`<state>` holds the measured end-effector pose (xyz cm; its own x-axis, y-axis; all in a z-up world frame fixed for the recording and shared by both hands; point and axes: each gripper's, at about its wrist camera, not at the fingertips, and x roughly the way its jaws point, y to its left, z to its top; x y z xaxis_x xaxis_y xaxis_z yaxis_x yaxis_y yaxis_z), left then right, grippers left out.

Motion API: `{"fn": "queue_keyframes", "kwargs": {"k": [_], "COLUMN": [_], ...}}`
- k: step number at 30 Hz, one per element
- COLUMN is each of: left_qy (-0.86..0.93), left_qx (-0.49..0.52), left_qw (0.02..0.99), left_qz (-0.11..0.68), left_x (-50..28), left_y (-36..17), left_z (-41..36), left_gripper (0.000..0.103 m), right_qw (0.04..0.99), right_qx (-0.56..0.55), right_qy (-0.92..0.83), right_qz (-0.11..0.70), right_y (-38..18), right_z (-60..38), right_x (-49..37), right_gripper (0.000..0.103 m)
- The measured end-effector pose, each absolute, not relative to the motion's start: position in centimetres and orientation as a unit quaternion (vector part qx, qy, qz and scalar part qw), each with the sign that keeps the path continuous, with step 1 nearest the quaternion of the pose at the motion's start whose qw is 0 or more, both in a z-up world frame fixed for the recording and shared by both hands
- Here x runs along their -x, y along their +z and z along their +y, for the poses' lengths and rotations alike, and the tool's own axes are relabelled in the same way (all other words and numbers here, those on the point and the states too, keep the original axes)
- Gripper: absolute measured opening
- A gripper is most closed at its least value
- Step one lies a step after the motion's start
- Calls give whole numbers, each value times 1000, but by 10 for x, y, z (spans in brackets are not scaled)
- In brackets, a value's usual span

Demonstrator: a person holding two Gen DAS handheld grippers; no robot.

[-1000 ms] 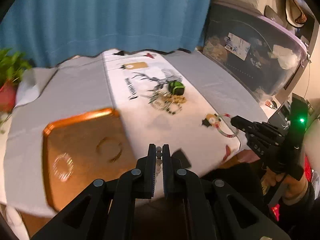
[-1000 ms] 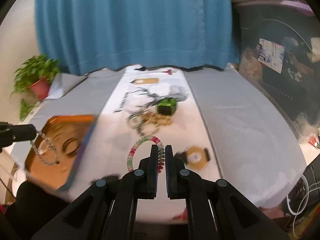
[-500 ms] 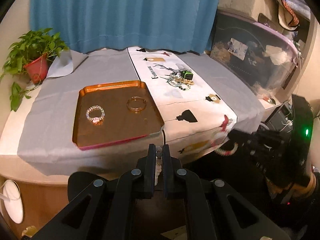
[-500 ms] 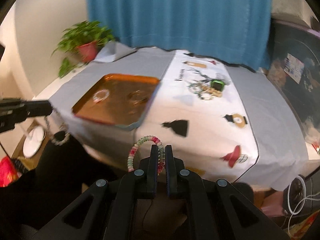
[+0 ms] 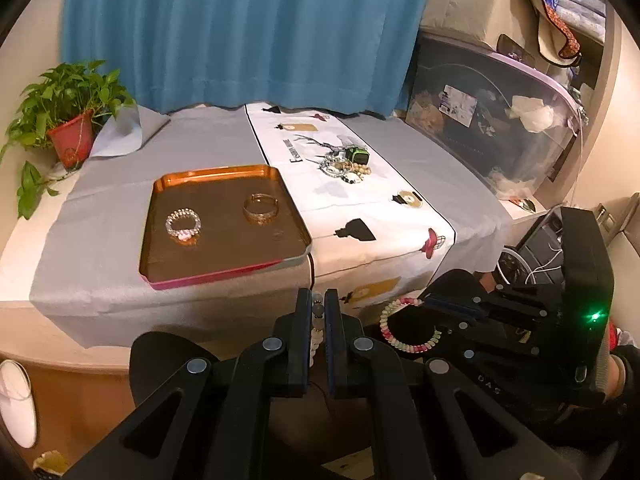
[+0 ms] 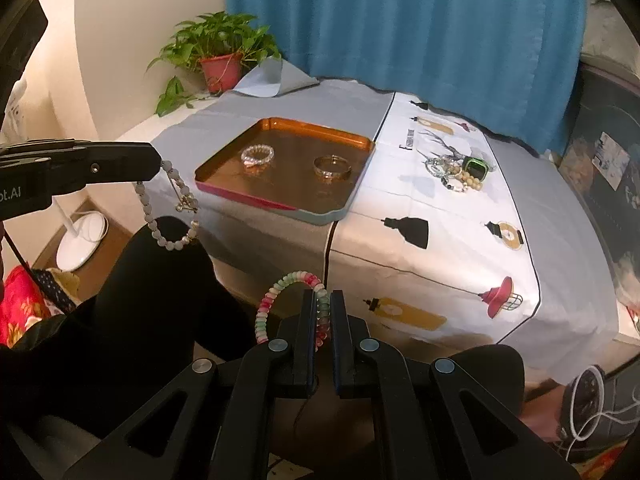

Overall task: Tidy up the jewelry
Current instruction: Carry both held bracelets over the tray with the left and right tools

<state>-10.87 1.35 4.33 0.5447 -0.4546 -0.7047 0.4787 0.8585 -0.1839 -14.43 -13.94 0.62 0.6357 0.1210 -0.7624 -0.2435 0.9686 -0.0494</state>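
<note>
My left gripper is shut on a grey bead bracelet. From the right wrist view this bracelet dangles from the left gripper. My right gripper is shut on a pink, green and white bead bracelet, which also shows in the left wrist view. Both grippers hang in front of the table's near edge, over a dark-clothed lap. On the table a copper tray holds a pearl bracelet and a gold bangle. A jewelry pile lies beside a green box.
A white printed runner crosses the grey tablecloth to the right of the tray. A potted plant stands at the back left. A clear storage bin flanks the right side. A white fan base sits on the floor.
Both grippers have pulled back from over the table to beyond its front edge, each still holding its bracelet. The tray and the jewelry pile now lie farther away.
</note>
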Motion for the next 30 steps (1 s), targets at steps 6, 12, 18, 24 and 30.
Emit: {"fn": "queue_keyframes", "kwargs": {"k": [6, 12, 18, 24, 30], "left_qy": [-263, -255, -242, -231, -219], "left_qx": [-15, -7, 4, 12, 16], "left_qw": [879, 881, 881, 883, 891], "left_qz": [398, 399, 406, 408, 398], "left_x": [111, 107, 98, 83, 59], "left_y": [38, 36, 29, 24, 27], "left_z": [15, 23, 35, 46, 52], "left_gripper": [4, 4, 4, 4, 4], "right_qw": [898, 896, 892, 891, 893], "right_qx": [77, 81, 86, 87, 90], "right_qy": [100, 99, 98, 90, 86], "right_qz": [421, 425, 433, 436, 432], "right_y": [3, 0, -5, -5, -2], "right_z": [-137, -133, -130, -130, -124], "right_x": [143, 140, 131, 115, 91], "right_gripper": [7, 7, 7, 7, 7]}}
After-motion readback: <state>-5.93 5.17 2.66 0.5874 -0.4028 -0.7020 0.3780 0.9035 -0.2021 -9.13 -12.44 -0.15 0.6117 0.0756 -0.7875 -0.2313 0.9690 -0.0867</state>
